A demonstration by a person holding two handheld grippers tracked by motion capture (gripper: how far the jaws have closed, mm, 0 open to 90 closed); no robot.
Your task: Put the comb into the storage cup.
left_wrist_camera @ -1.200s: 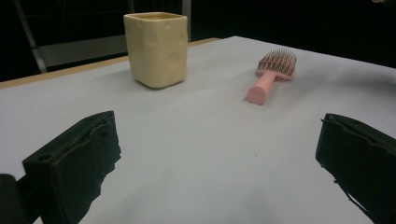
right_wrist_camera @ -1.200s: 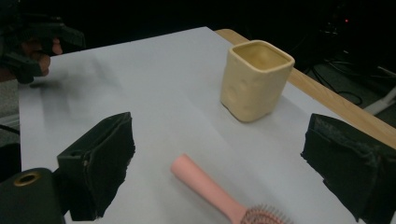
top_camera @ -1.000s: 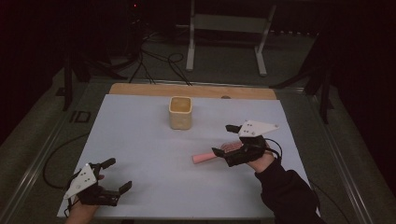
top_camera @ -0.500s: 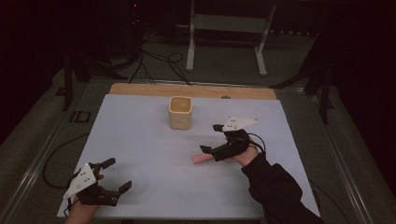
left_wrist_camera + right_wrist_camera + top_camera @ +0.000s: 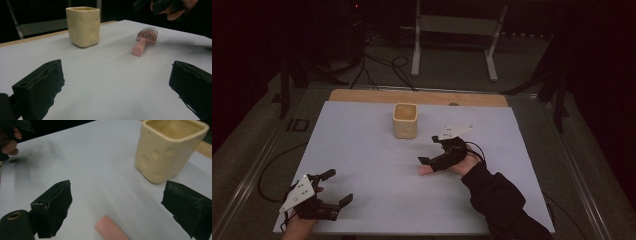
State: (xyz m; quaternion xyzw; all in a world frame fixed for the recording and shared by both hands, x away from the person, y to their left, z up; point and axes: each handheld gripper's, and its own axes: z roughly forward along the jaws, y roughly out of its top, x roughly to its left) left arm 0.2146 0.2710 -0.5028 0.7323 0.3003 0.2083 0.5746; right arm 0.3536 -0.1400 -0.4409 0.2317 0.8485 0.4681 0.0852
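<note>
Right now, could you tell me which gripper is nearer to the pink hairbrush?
The right gripper: it sits directly over the hairbrush, jaws open astride its handle. The left gripper is far off at the table's near left corner.

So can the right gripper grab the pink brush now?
Probably yes. The right gripper is open right over the pink brush, whose handle lies between the jaws in the right gripper view, with nothing blocking it; the cup stands off to the side.

a glossy, dimpled ceramic-looking cup (image 5: 83, 26) and smooth pink plastic brush (image 5: 145, 40) on a matt white sheet (image 5: 362, 155).
</note>
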